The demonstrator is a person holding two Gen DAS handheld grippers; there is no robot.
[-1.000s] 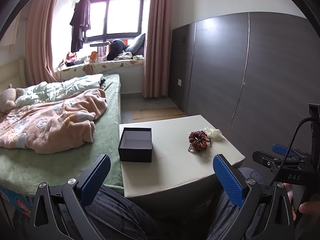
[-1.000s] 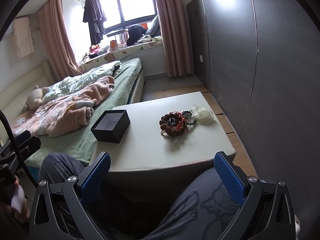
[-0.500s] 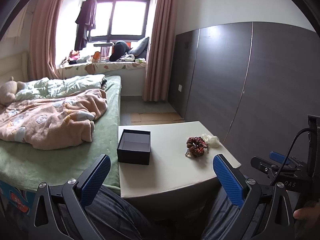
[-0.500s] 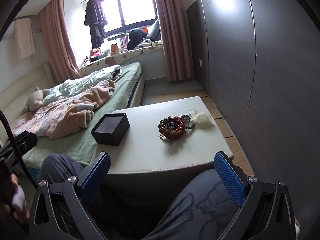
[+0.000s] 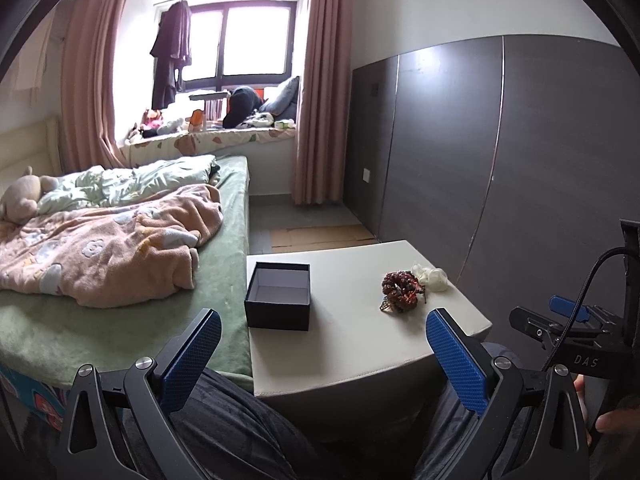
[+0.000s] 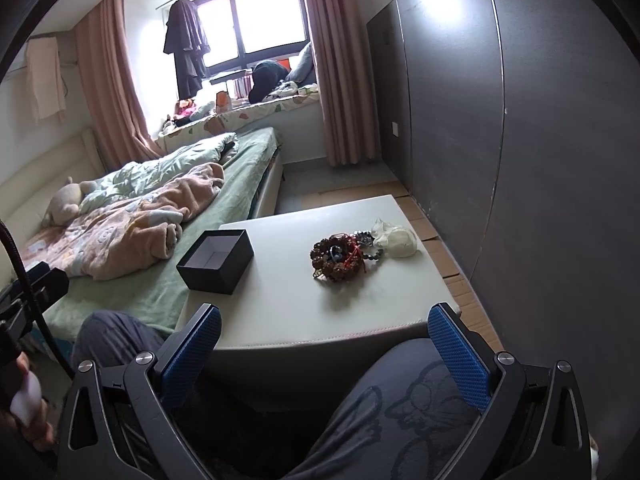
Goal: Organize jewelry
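Note:
A small pile of beaded jewelry (image 5: 401,291) (image 6: 340,256), reddish brown with dark beads, lies on the right part of a pale low table (image 5: 344,344) (image 6: 304,308). A white pouch (image 5: 432,278) (image 6: 396,237) sits just behind the pile. An open black box (image 5: 278,295) (image 6: 216,255), with nothing inside, stands on the table's left side. My left gripper (image 5: 323,354) is open, held back from the table's near edge. My right gripper (image 6: 324,354) is open too, above the person's knees, holding nothing.
A bed (image 5: 120,264) with a pink blanket borders the table on the left. A dark panelled wall (image 5: 500,160) runs close along the right. The person's legs (image 6: 380,412) press against the table's near edge. Cardboard (image 5: 320,234) lies on the floor behind the table.
Both cameras have tilted up slightly, so table, box and jewelry sit lower in view. Both grippers stay open. Nothing on the table has moved.

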